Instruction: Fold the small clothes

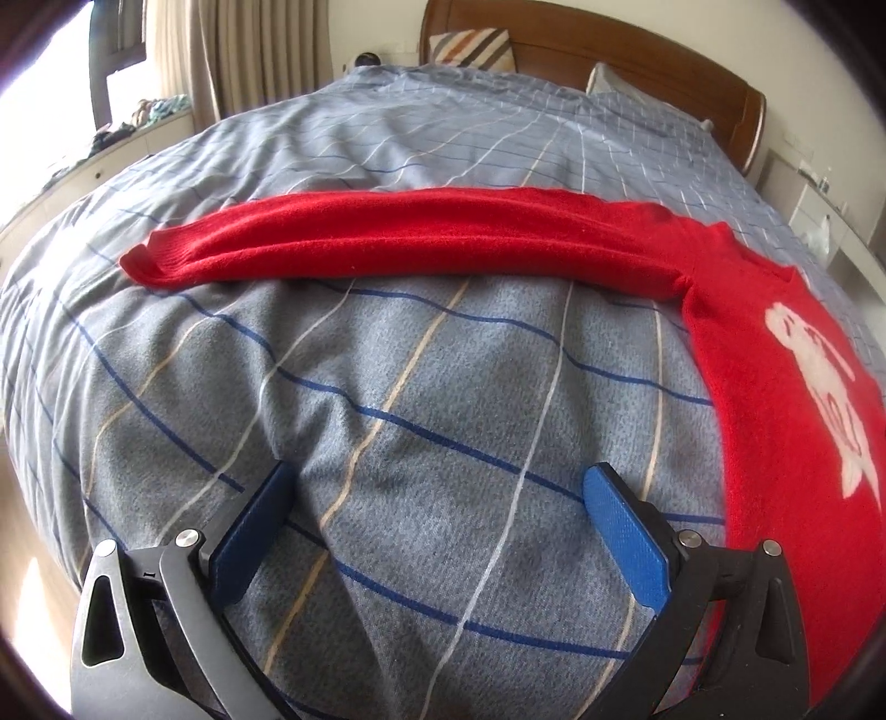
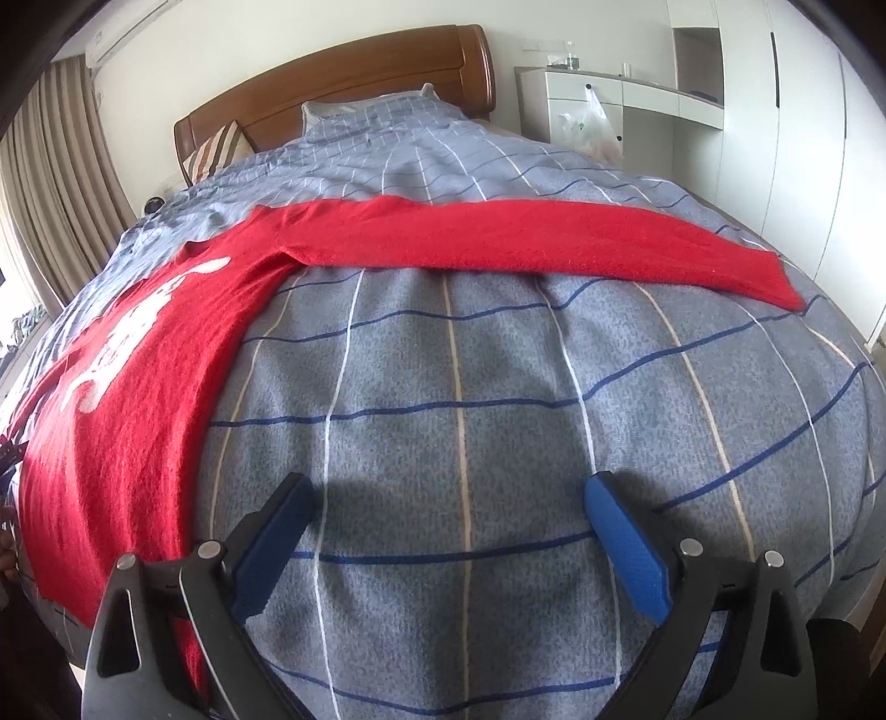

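Room: bedroom w/ a wooden headboard (image 2: 343, 77), curtains (image 1: 238, 50) on the window side, white cupboards (image 2: 775, 138) on the other.
Surface: a bed under a grey checked duvet (image 1: 432, 399), which is bulging softly and is not lying flat anywhere.
Sweater: red sweater (image 1: 775, 387) w/ a white picture on the front is lying face up on the duvet, both sleeves stretched straight out to the sides.
Left sleeve (image 1: 387, 232): running across the left wrist view, cuff pointing toward the window side, well ahead of the fingertips.
Right sleeve (image 2: 554, 238): running across the right wrist view, cuff reaching toward the cupboard side of the bed.
Left gripper (image 1: 443, 498): jaws standing wide apart, nothing between them, hovering over bare duvet just beside the sweater's side edge.
Right gripper (image 2: 448, 504): likewise gaping wide and holding nothing (only duvet under it), sweater's body lying just to its left.
Stage, prob.: garment is spread, no fold made yet; sleeves look like the first parts to bring in.
Risk 1: pads closing on duvet along w/ the knit, since the bedding is soft and is puffing up, so the cover would be lifting too.
Risk 2: pinching only the top layer of a sleeve, so it is twisting instead of folding over.
Risk 3: fuzzy knit clinging to the duvet, dragging the body askew during a pull.
Risk 4: uneven pulls by the two hands, leaving a crooked fold.
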`<act>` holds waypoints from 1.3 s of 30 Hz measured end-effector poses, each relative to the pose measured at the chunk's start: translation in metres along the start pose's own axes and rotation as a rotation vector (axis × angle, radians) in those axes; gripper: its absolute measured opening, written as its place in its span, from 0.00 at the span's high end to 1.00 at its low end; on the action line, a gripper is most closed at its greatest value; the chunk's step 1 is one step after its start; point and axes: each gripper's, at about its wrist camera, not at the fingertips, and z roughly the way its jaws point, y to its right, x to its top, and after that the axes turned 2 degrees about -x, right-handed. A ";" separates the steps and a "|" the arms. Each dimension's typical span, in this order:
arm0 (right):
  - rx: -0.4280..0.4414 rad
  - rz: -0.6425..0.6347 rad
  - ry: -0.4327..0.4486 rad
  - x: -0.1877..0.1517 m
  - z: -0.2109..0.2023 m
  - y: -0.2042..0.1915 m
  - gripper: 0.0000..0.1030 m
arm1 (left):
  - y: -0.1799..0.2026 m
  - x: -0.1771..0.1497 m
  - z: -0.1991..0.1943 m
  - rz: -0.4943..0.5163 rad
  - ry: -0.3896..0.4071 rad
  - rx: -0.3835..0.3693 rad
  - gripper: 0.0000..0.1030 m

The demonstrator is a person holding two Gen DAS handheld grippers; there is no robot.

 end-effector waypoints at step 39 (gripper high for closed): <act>-0.013 -0.010 0.001 -0.005 0.007 -0.005 0.00 | 0.005 -0.003 -0.001 0.013 0.021 0.020 0.00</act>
